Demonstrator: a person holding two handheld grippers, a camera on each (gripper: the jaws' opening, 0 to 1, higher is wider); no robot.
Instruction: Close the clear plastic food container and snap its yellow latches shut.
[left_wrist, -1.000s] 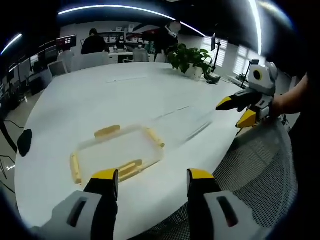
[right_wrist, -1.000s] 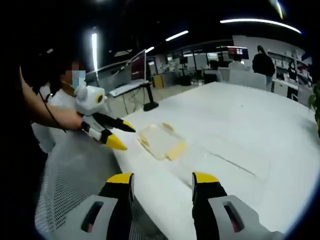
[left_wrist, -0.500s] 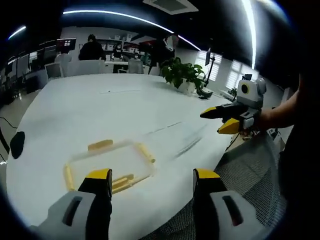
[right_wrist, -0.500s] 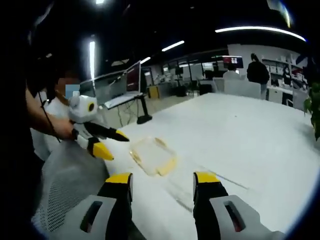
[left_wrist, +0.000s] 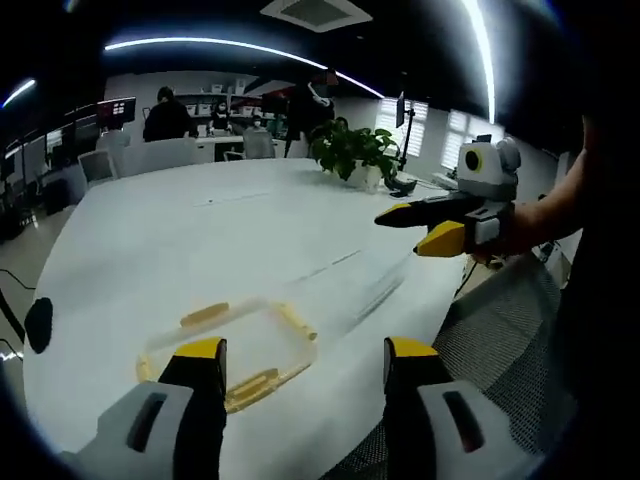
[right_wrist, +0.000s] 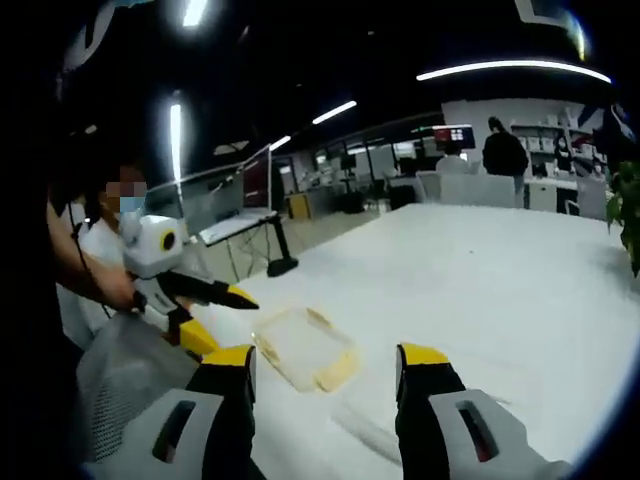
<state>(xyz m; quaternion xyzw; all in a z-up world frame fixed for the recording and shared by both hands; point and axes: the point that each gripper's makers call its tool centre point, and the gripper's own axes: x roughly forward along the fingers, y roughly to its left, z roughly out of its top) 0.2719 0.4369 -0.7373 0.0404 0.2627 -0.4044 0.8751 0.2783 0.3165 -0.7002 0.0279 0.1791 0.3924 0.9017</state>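
**Both grippers held apart above the container**

The left gripper (left_wrist: 300, 365) and right gripper (right_wrist: 325, 370) are spread, nothing grasped. Just beyond the fingers, the clear rectangular plastic container with yellow latches (left_wrist: 235, 340) (right_wrist: 305, 347) is seen on the white table (left_wrist: 180, 240). It is judged light, slippery and liable to slide; pressing on the latches is advised.

The clear rectangular plastic food container (left_wrist: 232, 340) with yellow latches is lying flat on the white table, just ahead of the left gripper's jaws and a little toward the left jaw, whose tip is overlapping its near edge in the left gripper view. One yellow latch (left_wrist: 204, 314) is sitting along its far side, another (left_wrist: 298, 322) along its right end, and a third (left_wrist: 252, 382) along the near side between the jaws. In the right gripper view the container (right_wrist: 305, 348) is lying ahead of the jaws, nearer the left one, its interior looking empty.
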